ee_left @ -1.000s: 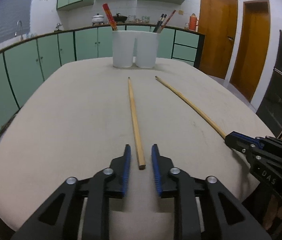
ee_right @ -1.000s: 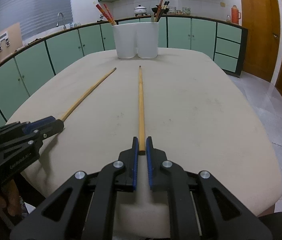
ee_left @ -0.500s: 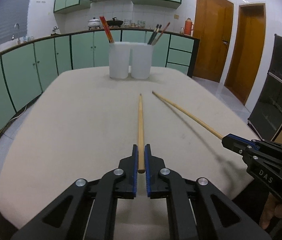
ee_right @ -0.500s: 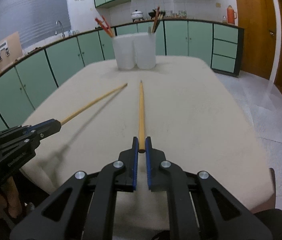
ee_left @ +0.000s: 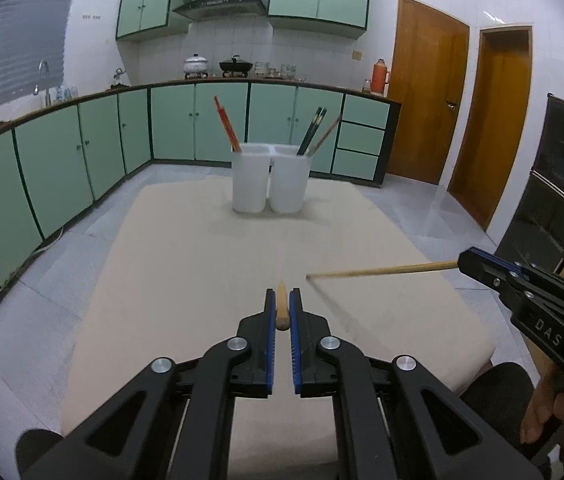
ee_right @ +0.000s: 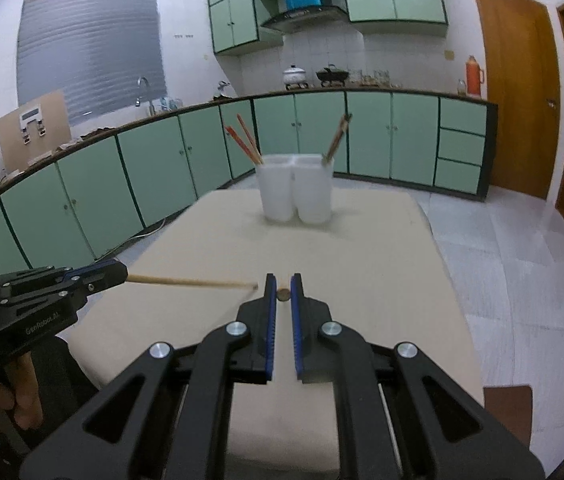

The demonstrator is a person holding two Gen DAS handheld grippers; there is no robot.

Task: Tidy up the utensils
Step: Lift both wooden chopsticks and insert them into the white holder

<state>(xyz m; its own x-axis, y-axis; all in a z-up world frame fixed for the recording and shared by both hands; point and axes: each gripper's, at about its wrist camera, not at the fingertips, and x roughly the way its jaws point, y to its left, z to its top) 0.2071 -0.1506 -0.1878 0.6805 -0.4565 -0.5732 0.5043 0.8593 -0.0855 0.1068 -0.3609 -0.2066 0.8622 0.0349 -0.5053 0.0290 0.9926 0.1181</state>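
My left gripper [ee_left: 282, 294] is shut on the near end of a wooden chopstick [ee_left: 282, 307], which I see almost end-on, raised above the beige table [ee_left: 202, 260]. The right gripper [ee_left: 463, 261] comes in from the right with a second wooden chopstick [ee_left: 381, 271] pointing left. In the right wrist view, that right gripper [ee_right: 282, 280] pinches its chopstick [ee_right: 282, 295] end-on, and the left gripper [ee_right: 121, 273] holds the other stick [ee_right: 194, 282]. Two joined white holder cups [ee_left: 268, 178] [ee_right: 295, 188] stand at the table's far end, with red chopsticks [ee_left: 226, 124] in the left cup and dark ones [ee_left: 311, 130] in the right.
Green base cabinets [ee_left: 62, 168] run along the left and back walls under a counter with pots. Wooden doors [ee_left: 429, 100] and a dark cabinet [ee_left: 561, 184] stand at the right. Grey tiled floor surrounds the table. A hand [ee_right: 2, 392] grips the left tool.
The left gripper's jaws closed on its chopstick. Both grippers then rose, lifting the two wooden chopsticks off the table, so the table and cups now look lower and farther.
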